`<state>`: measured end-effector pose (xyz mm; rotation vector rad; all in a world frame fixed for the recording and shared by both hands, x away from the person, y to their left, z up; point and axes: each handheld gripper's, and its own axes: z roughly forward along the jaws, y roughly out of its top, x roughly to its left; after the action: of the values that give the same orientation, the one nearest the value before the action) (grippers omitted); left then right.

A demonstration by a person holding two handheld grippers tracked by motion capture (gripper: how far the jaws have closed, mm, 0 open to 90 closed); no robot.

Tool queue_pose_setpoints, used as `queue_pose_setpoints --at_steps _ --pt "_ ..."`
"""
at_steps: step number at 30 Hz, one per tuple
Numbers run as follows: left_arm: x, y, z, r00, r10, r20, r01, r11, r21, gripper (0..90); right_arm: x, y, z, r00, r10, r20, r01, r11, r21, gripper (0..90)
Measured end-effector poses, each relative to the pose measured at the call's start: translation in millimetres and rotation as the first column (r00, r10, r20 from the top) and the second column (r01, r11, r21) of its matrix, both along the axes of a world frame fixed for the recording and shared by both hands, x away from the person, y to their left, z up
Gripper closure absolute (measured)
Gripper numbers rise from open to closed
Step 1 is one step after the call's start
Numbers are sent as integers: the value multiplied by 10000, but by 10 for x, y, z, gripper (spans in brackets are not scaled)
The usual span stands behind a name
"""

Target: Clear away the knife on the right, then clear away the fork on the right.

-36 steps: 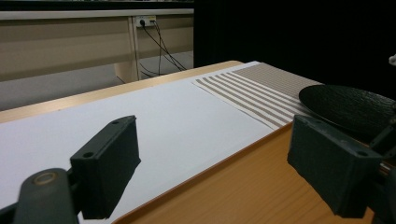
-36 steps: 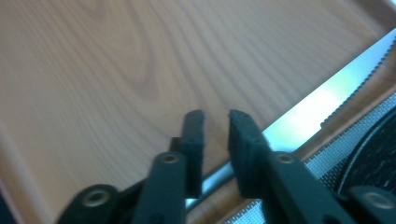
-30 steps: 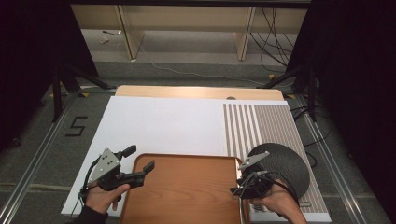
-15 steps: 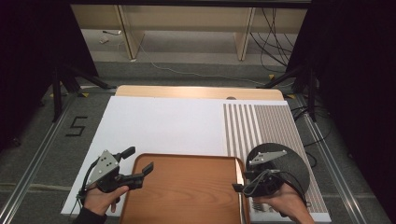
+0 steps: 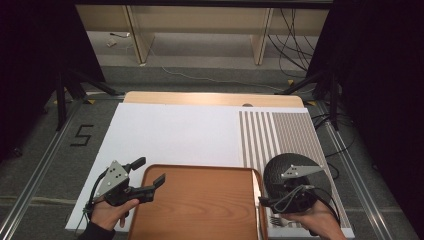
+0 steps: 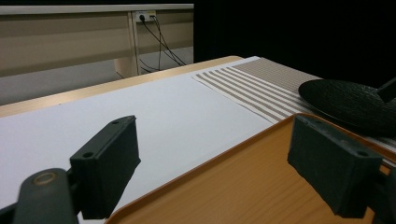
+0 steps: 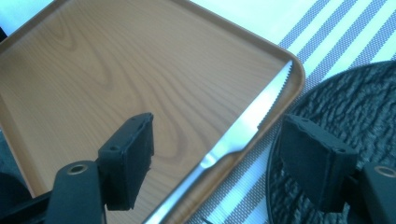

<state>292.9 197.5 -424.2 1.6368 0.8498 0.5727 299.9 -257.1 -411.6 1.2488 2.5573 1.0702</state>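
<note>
While both tongs (image 5: pixel 150 172) (image 7: pixel 217 161) gape empty: serrated steel knife (image 7: pixel 247 122) along wood-grain tray (image 5: pixel 200 205) rim, rough black plate (image 7: pixel 355 112) beside.

We see a tray (image 7: pixel 93 70) of smooth, wood-grained material with a slight sheen, and on its rim a shiny metal knife (image 7: pixel 247 126) with a serrated edge. The black plate (image 7: pixel 355 112) looks matt and rough-textured; the striped mat (image 5: pixel 280 135) seems woven, the white sheet (image 5: pixel 175 135) smooth and matt.
</note>
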Motion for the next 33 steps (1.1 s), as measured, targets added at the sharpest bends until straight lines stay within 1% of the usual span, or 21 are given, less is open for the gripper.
queue_pose_setpoints --at_steps 10,20,24,33 --pt "-4 -11 3 10000 11 35 -11 10000 -9 159 -51 -141 -3 9995 -292 78 291 9995 88 276" --pt "-6 -11 3 10000 -2 43 2 10000 -20 159 -107 -257 -2 9985 -514 176 517 9986 -150 279" --pt "-14 -18 6 10000 -70 59 70 10000 -19 159 -125 -323 -4 9971 -703 279 709 9973 -202 278" --pt "-25 -7 6 10000 -32 56 32 10000 -25 159 -172 -471 -30 9938 -1076 293 1091 9923 -589 276"
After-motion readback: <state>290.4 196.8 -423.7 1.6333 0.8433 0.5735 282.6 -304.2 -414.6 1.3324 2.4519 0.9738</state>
